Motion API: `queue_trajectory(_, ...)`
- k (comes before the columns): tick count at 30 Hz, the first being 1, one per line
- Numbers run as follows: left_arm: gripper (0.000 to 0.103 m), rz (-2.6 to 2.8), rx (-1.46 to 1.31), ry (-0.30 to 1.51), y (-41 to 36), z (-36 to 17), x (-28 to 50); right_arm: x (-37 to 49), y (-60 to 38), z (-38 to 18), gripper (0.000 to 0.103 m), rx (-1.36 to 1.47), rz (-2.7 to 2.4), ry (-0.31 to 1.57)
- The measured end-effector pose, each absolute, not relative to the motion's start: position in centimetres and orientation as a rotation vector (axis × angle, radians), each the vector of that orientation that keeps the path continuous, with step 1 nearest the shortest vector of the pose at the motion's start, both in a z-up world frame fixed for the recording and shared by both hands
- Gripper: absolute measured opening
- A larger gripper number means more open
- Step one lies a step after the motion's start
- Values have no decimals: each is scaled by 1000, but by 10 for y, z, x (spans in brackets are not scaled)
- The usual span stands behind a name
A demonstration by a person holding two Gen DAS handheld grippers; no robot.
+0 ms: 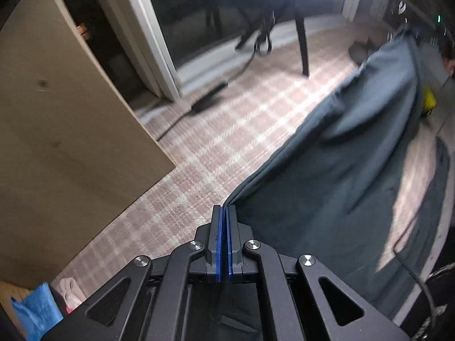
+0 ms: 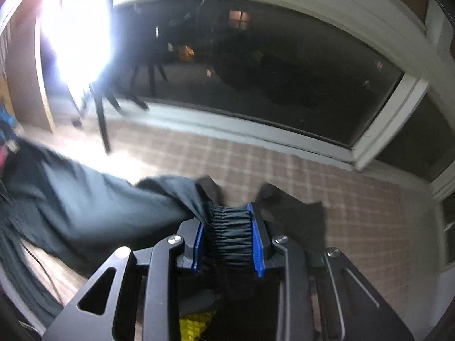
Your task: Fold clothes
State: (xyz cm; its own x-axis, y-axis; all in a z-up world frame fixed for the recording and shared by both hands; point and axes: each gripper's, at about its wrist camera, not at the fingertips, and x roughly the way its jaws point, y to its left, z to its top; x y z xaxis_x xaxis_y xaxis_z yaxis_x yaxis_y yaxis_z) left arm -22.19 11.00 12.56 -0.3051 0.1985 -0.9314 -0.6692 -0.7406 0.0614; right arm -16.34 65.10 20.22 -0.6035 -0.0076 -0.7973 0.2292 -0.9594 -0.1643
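open checked carpet (image 1: 227, 130) lies ahead, hemmed by a brown panel (image 1: 57, 113) left and chair legs (image 1: 301, 42) beyond.

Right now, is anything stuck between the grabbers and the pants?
No. The left gripper is shut right on the edge of the dark pants, and the right gripper is clamped on their gathered waistband. Nothing visible sits between.

Home living room, plaid carpet (image 1: 227, 130), sliding glass door (image 2: 256, 71), chair legs (image 1: 301, 45)
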Motion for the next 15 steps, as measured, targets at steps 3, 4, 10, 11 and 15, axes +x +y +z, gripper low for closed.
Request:
queue_trajectory(3, 2, 2117, -1347, 592, 106, 152, -197, -140, 655, 228, 27, 1226, -2712, 322)
queue_trajectory(4, 2, 2130, -1334, 589, 103, 161, -185, -128, 659, 241, 27, 1177, -2742, 301)
queue_trajectory(10, 2, 2129, -1261, 560, 90, 199, -76, -32, 678, 280, 27, 992, -2876, 217)
queue_trajectory(11, 2, 2122, -1264, 553, 89, 201, -59, -12, 680, 278, 27, 986, -2900, 211)
queue_trajectory(15, 2, 2058, -1305, 515, 89, 185, 16, 67, 679, 238, 27, 994, -2948, 176)
